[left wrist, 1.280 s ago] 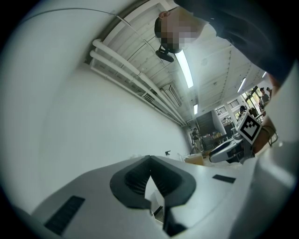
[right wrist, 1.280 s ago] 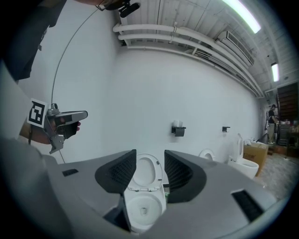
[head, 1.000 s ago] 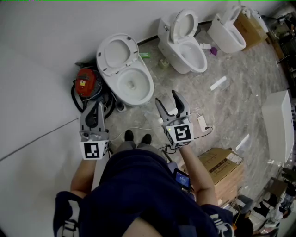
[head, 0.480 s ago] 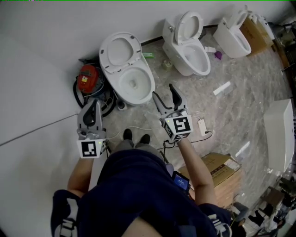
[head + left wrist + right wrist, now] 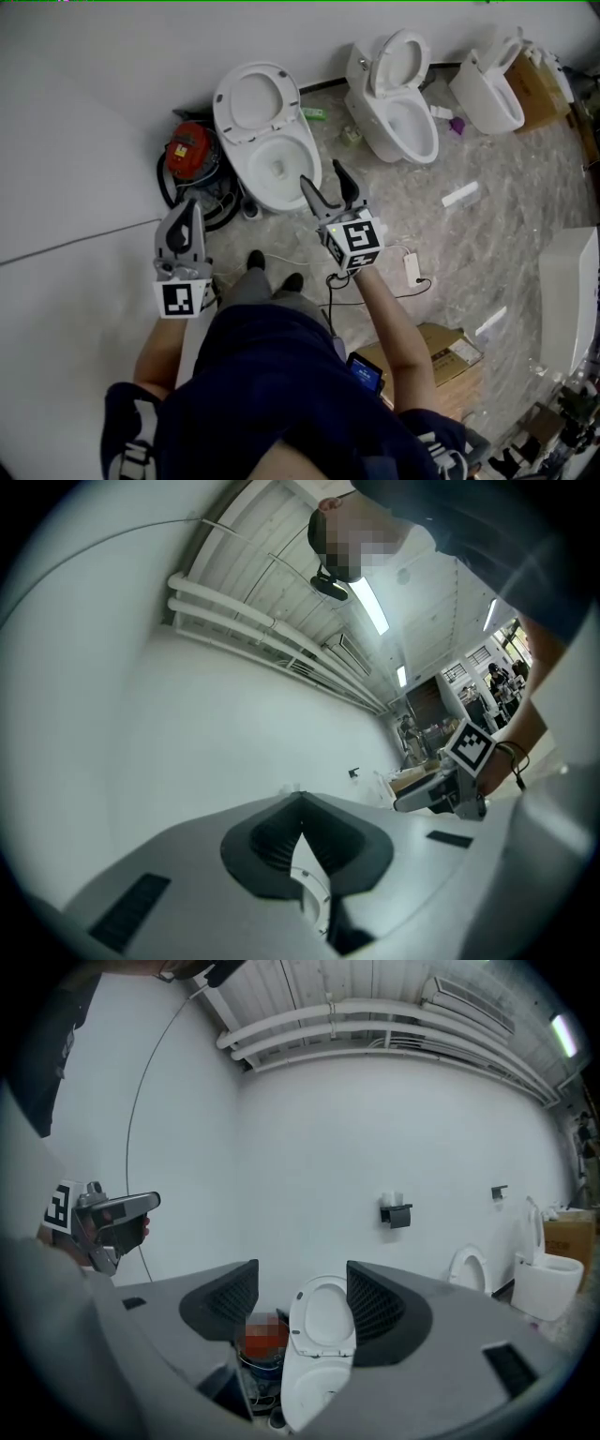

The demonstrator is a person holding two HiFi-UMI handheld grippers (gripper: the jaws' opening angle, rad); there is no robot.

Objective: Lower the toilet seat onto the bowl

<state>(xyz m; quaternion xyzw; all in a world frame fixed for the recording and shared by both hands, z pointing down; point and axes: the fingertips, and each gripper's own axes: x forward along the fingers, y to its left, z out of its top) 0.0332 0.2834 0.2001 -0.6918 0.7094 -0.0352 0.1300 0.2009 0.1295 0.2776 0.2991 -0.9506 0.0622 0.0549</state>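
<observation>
Bright, even light; fisheye-warped edges

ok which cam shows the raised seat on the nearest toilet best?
Right gripper view: the toilet seat stands upright, seen face-on between the right gripper's open jaws. Head view shows the toilet seat from above, foreshortened. Left gripper view misses it entirely.

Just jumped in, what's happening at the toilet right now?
A person with a gripper in each hand faces the toilet seat, which stands raised, not yet lowered onto the bowl. The right gripper is open and empty, aimed at the seat without touching it. The left gripper is shut and empty, off to the side.
</observation>
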